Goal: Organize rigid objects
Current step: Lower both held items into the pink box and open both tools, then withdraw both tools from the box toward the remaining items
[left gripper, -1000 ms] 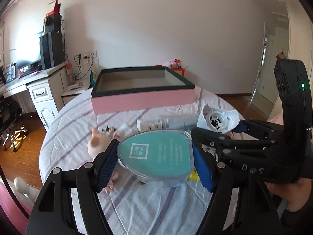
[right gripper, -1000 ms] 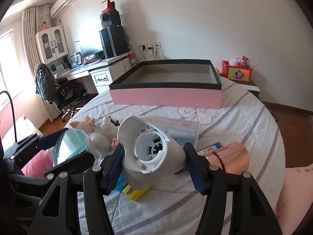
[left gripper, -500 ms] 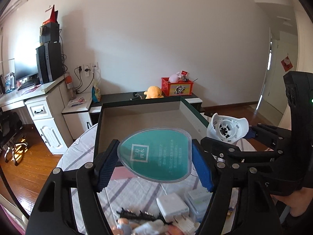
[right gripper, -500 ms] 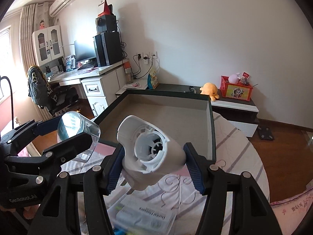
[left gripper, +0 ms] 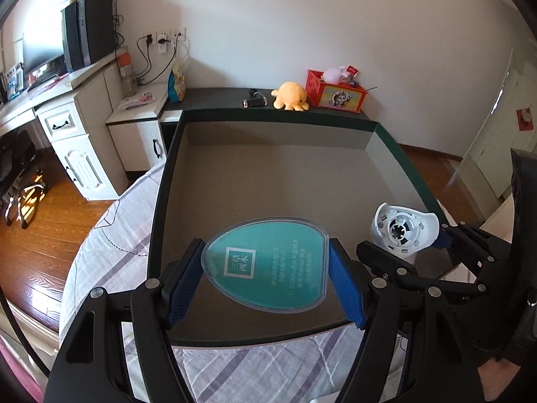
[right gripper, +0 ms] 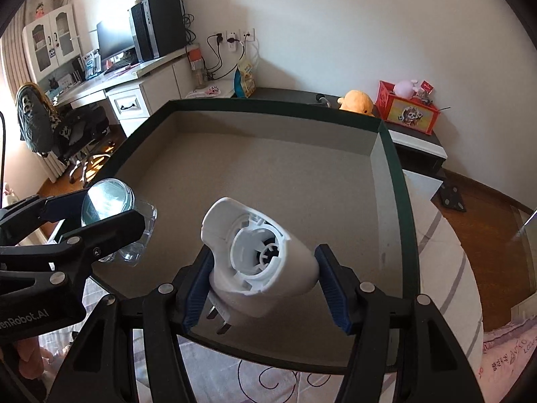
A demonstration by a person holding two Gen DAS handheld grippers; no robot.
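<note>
Glossy clear plastic on the teal-labelled blister pack, smooth matt white plastic on the plug-in housing with bare metal prongs, matt grey card lining the dark-rimmed box, striped woven cloth beneath, polished wood on the floor.

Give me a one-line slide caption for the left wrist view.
Left gripper holds a teal-labelled clear case above the open box.
</note>
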